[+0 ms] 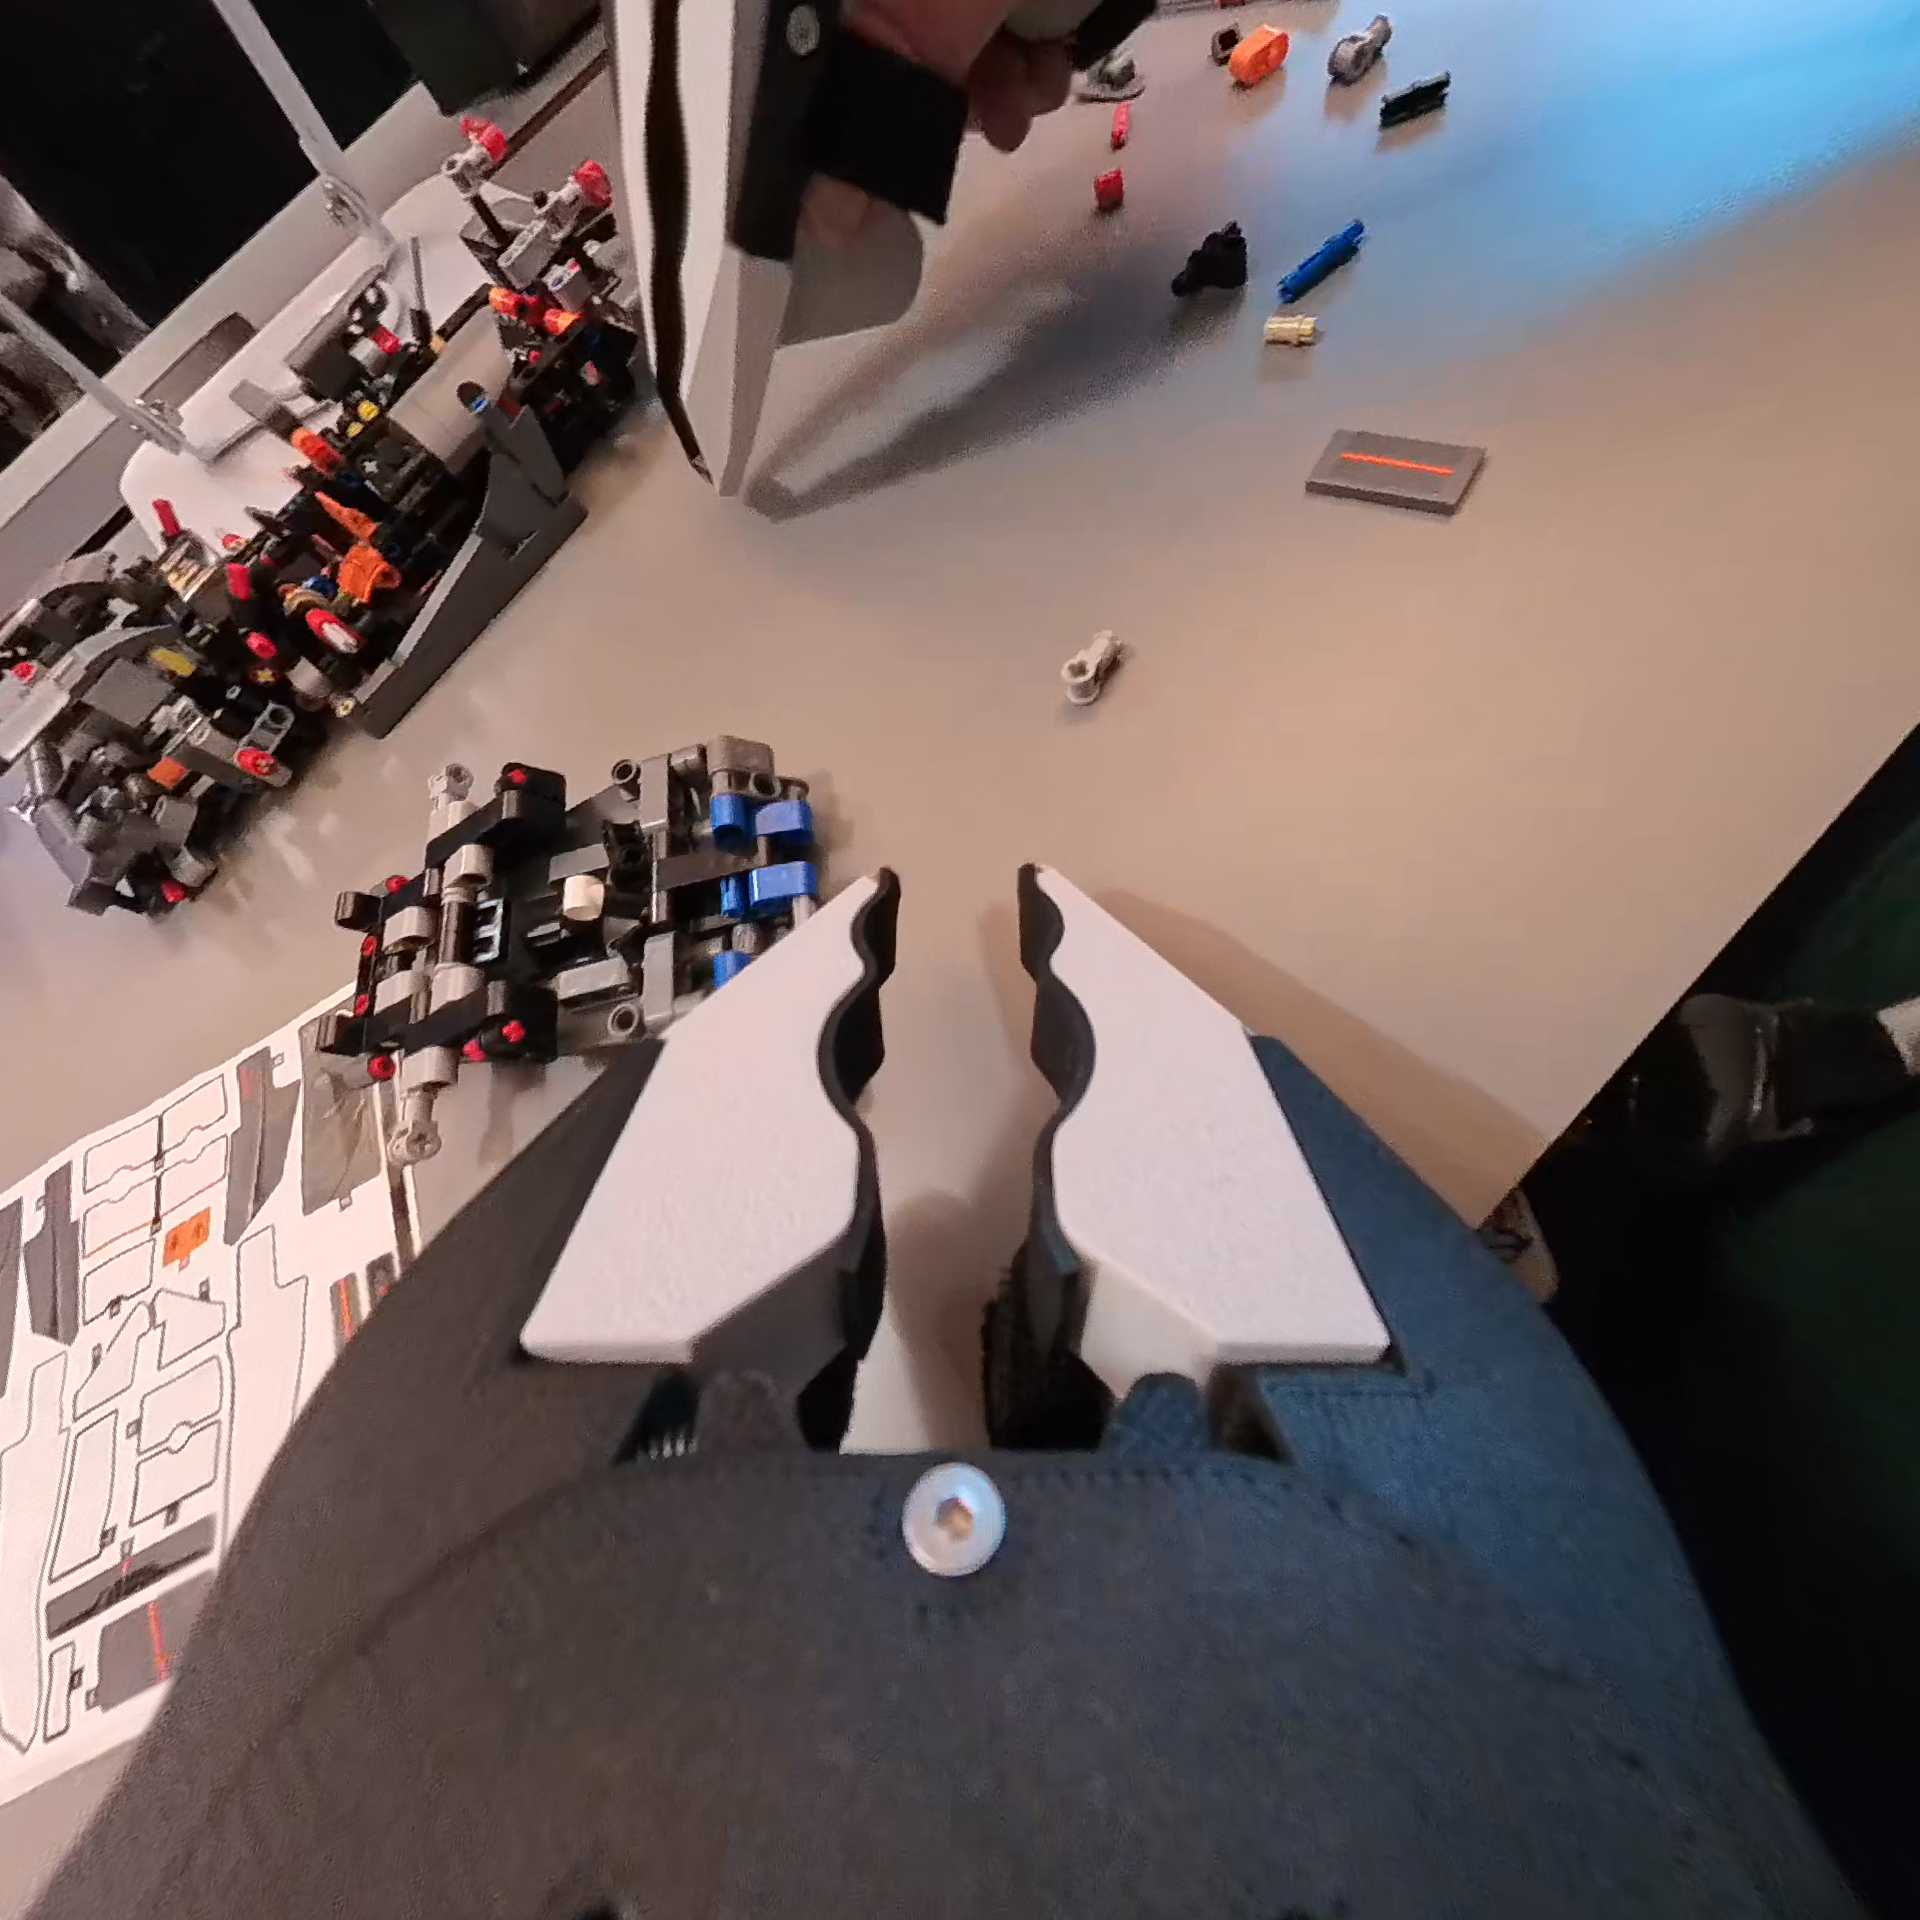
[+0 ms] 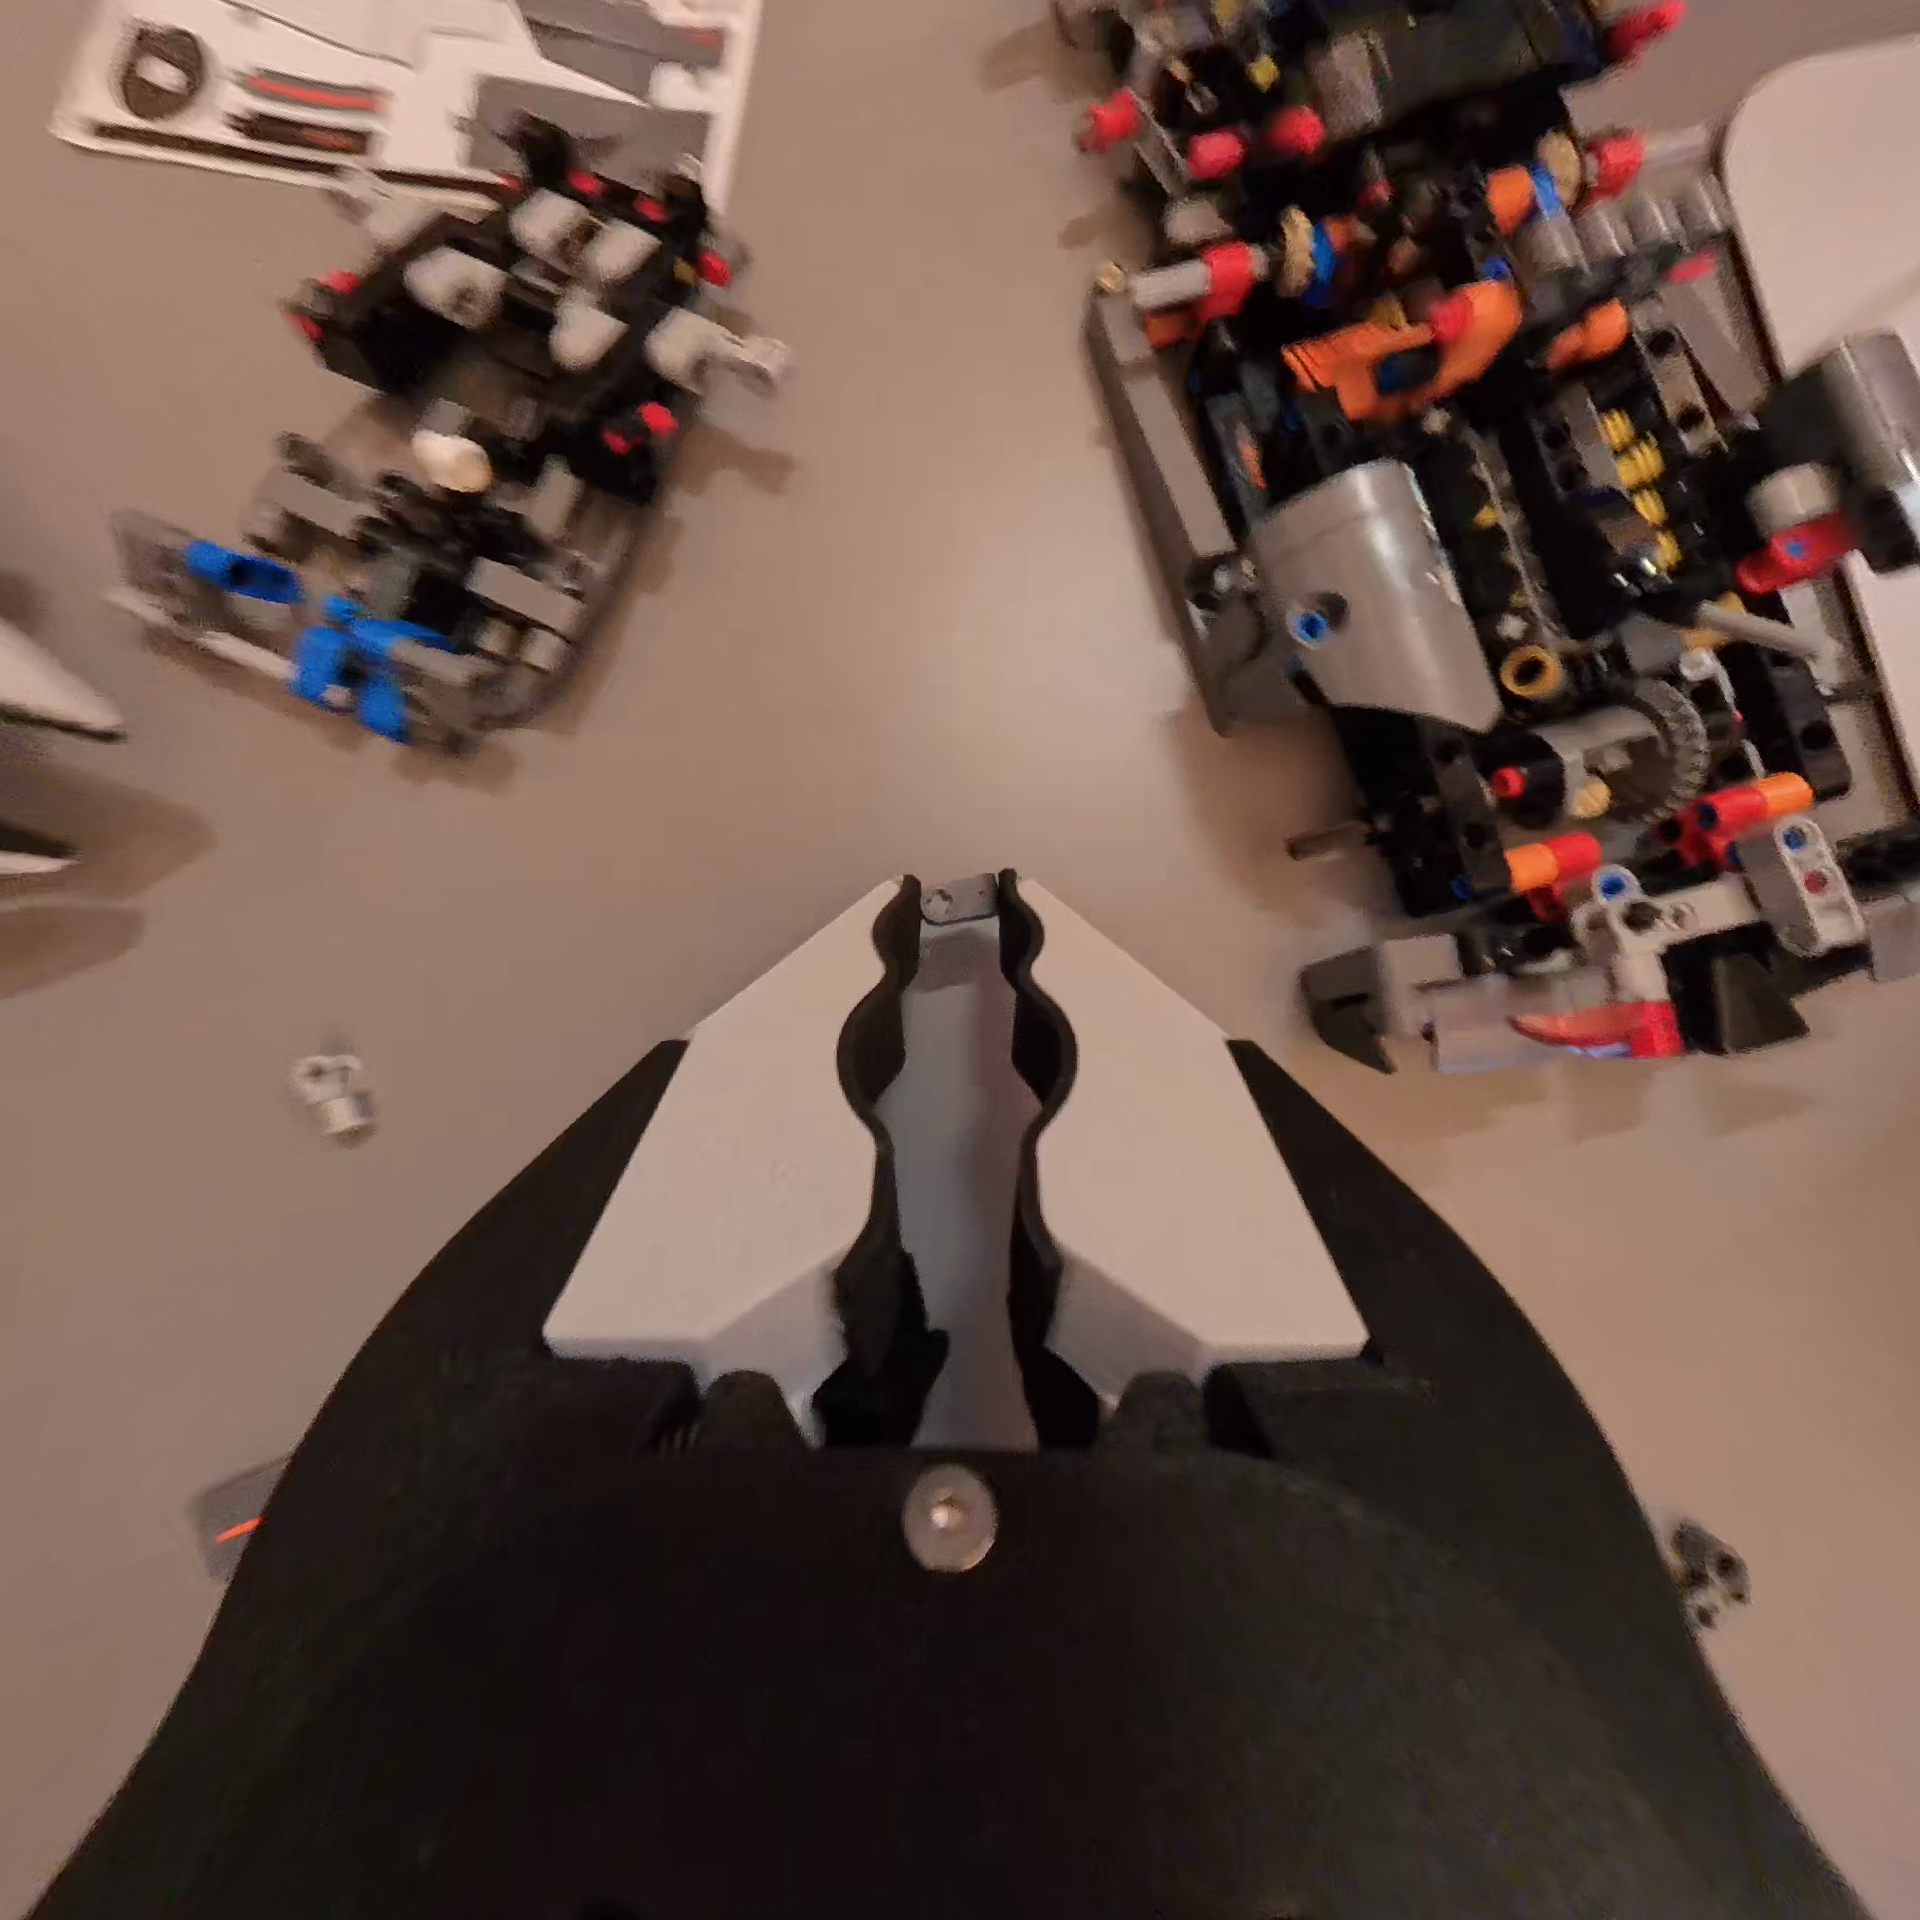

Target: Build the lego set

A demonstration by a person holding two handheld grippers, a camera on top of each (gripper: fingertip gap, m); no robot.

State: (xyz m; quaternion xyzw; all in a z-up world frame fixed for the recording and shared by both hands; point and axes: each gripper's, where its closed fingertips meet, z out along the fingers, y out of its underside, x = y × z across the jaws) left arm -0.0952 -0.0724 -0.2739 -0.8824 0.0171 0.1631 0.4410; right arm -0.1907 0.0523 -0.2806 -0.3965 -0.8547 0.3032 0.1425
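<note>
Lego chassis (image 2: 1538, 540) is seen largely assembled; a small grey piece (image 2: 958, 896), apparently a connector, is pinched in the right gripper (image 2: 958, 883), while the left gripper (image 1: 958, 883) is held parted and empty beside an unattached subassembly (image 1: 582, 914), loose parts (image 1: 1320, 255) unplaced.

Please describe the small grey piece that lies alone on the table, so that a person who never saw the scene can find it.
Start at the smaller black and grey assembly with blue parts near the left gripper. Beyond it, on the bare table, lies one light grey connector. Unlike the coloured pieces farther away, it lies alone and is plain grey.

right gripper (image 2: 958, 896) pinches small grey piece (image 2: 958, 898) | above table (image 2: 935, 623)
</note>
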